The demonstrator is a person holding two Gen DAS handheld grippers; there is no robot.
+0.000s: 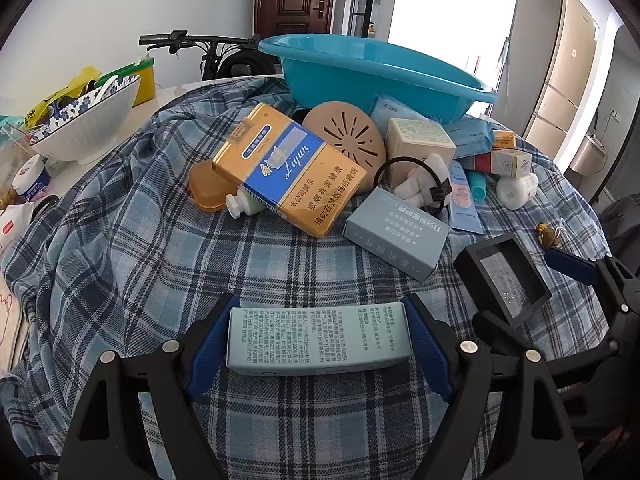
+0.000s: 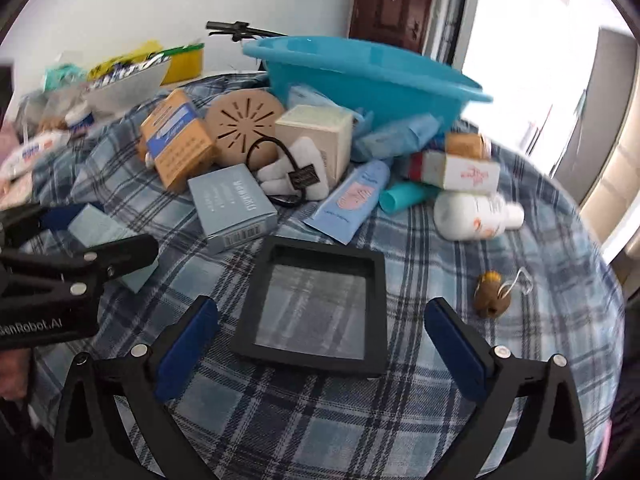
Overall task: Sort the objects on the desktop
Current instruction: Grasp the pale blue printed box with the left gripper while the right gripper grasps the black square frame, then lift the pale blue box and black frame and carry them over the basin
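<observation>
Left gripper: my left gripper is clamped on a pale blue printed box, blue pads touching both short ends, box just above the plaid cloth.
Right gripper: my right gripper is spread wide, nothing in it; black square frame sits between the fingers, near edge just ahead of the pads, not touching either.
Frame: black, clear middle, lying flat on the cloth, near right of the pile.
Pile: far centre, in front of the teal basin.
Cigarette carton: orange and blue Liqun carton tilted, propped on a white-capped tube, left side of pile.
Grey box: grey-blue box flat, just right of the carton, near edge of pile.
Round lid: tan slotted disc leaning behind the carton.
Cream box: cream box right of the disc, black hair tie with white cloth against it.
Right side: light blue tube, teal tube, white bottle on its side, red-and-white box above it.
Small item: brown keychain figure alone on the cloth, near right, well apart from the pile.
Far left: blue-patterned bowl off the cloth.
</observation>
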